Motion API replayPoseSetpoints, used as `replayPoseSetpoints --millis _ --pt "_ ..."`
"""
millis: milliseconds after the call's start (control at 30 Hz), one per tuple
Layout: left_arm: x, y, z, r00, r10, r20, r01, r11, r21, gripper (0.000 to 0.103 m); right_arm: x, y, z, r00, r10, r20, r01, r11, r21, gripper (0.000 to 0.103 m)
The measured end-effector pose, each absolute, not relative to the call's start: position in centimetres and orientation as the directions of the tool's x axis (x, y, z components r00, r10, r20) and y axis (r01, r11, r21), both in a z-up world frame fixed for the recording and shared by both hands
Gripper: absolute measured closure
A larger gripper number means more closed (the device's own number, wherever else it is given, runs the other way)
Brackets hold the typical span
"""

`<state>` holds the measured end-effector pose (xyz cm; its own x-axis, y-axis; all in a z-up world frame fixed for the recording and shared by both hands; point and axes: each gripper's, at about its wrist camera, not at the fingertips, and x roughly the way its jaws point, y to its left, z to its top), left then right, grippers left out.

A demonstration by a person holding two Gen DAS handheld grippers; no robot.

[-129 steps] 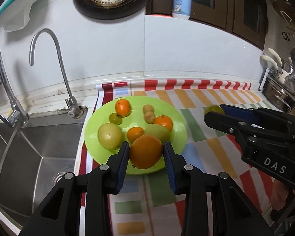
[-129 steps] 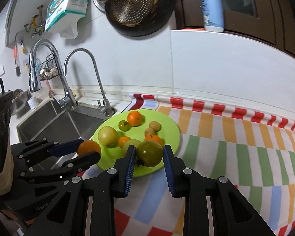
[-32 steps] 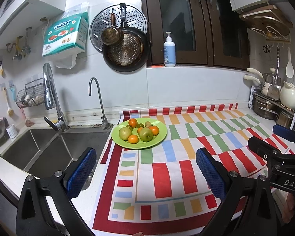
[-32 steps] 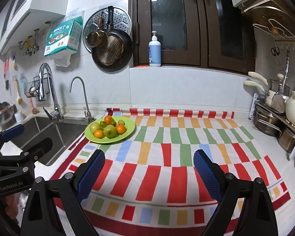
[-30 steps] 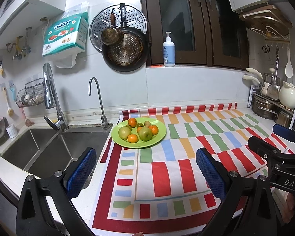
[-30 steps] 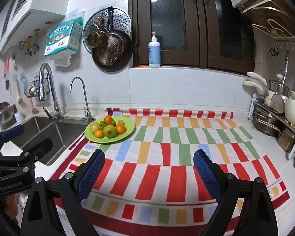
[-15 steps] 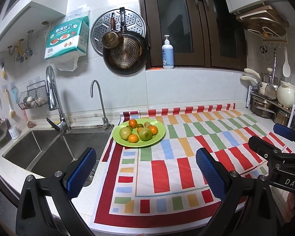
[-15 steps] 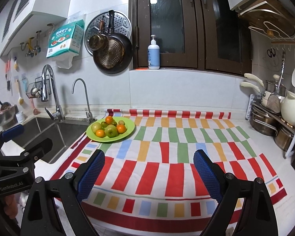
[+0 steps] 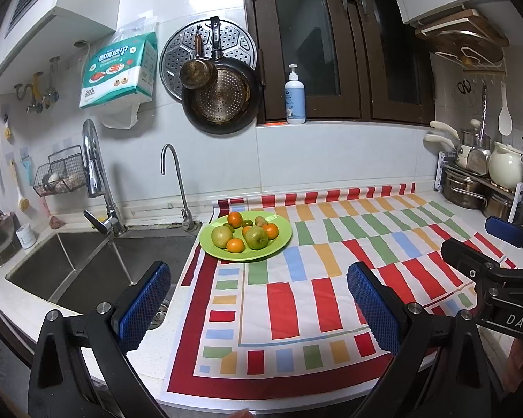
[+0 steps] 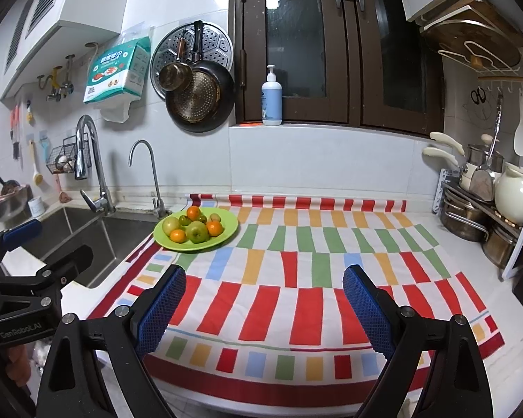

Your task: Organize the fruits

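On the far left corner of the striped, multicoloured cloth (image 9: 296,299), just beside the stainless steel sink (image 9: 87,261), sits your round lime-green plate (image 9: 282,240) with all the fruit gathered on it. You can pick out a pale yellow-green pear-like fruit (image 9: 220,237) on the left side, a green apple (image 9: 256,238) near the middle, and small oranges (image 9: 235,245) at the front, back and right, plus a few little brownish and dark green fruits behind them. From your right wrist view the same plate (image 10: 226,231) lies well ahead and to the left.

Your left gripper (image 9: 258,306) hangs spread wide with nothing between its blue-padded fingers (image 9: 143,304), low over the near edge of the cloth and well apart from the plate. Your right gripper (image 10: 263,308) is likewise released and empty, its blue pads (image 10: 364,310) wide apart above the red stripes at the front of the cloth. Each gripper shows at the edge of the other's view, both clear of the fruit.
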<state>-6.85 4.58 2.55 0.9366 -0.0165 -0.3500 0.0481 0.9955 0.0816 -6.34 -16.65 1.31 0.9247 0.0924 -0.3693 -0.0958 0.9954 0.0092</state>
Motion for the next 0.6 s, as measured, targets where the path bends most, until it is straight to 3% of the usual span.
replayPoseSetpoints --millis 600 --pt "-6.89 4.17 2.57 0.933 -0.024 -0.358 0.060 0.994 0.088 0.000 -6.48 -17.21 1.37 0.924 0.084 -0.372 -0.088 0.996 0.007 0.011"
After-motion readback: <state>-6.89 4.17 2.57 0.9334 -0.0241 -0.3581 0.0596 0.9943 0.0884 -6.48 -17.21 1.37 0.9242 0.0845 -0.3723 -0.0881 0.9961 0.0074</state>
